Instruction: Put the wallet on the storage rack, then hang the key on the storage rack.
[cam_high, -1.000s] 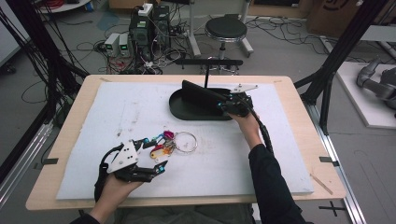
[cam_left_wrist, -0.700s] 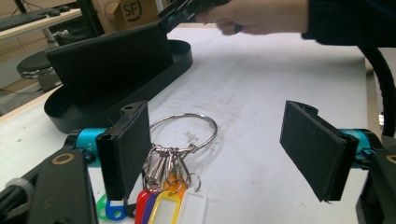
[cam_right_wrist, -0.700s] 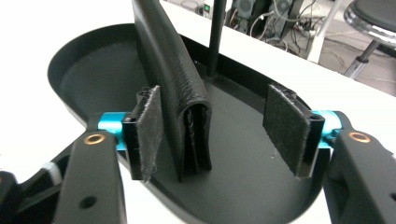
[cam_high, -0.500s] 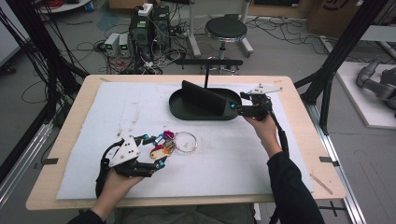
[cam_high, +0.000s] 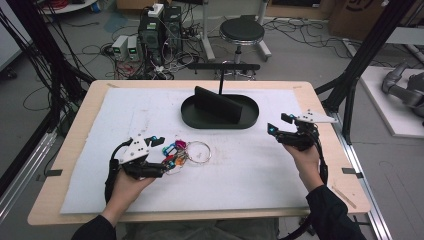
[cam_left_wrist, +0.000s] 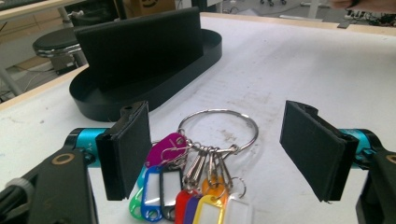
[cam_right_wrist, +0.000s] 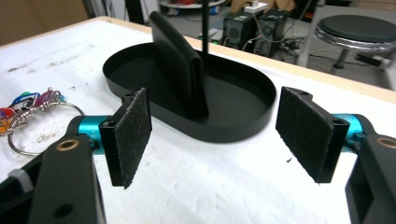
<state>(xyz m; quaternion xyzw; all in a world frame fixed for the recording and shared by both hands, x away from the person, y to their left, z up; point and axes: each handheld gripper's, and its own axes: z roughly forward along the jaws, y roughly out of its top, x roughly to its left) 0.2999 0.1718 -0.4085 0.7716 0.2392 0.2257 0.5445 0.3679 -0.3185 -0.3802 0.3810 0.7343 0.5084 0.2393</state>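
Key ring (cam_high: 199, 152) with its coloured tags (cam_high: 172, 154) lies on the white mat (cam_high: 250, 170), left of centre and nearer you than the black oval tray (cam_high: 220, 111). Your left gripper (cam_high: 162, 162) sits right at the tags; in the left gripper view the keys (cam_left_wrist: 201, 177) lie between its jaws, which stand wide, pads clear of them on both sides. Your right gripper (cam_high: 277, 131) hovers over the right part of the mat, jaws wide with nothing between them, and they have just been opening. In the right gripper view the tray (cam_right_wrist: 252, 116) is just ahead of it, its upright black divider (cam_right_wrist: 180, 65) standing along the middle, the ring (cam_right_wrist: 42, 126) well off to the left.

Open room: the bare mat between your two hands, and the whole near strip of it. The tray takes up the far middle. The mat's right edge is close to your right hand, with the wooden table (cam_high: 345, 185) rim just beyond; the left rim is well clear of the left hand.

Surface: white mat, scuffed and stained around the ring. Beyond the far edge: a stool (cam_high: 242, 31), computer boxes (cam_high: 157, 27), loose cables on the floor (cam_high: 300, 55), black frame posts (cam_high: 365, 55) either side.
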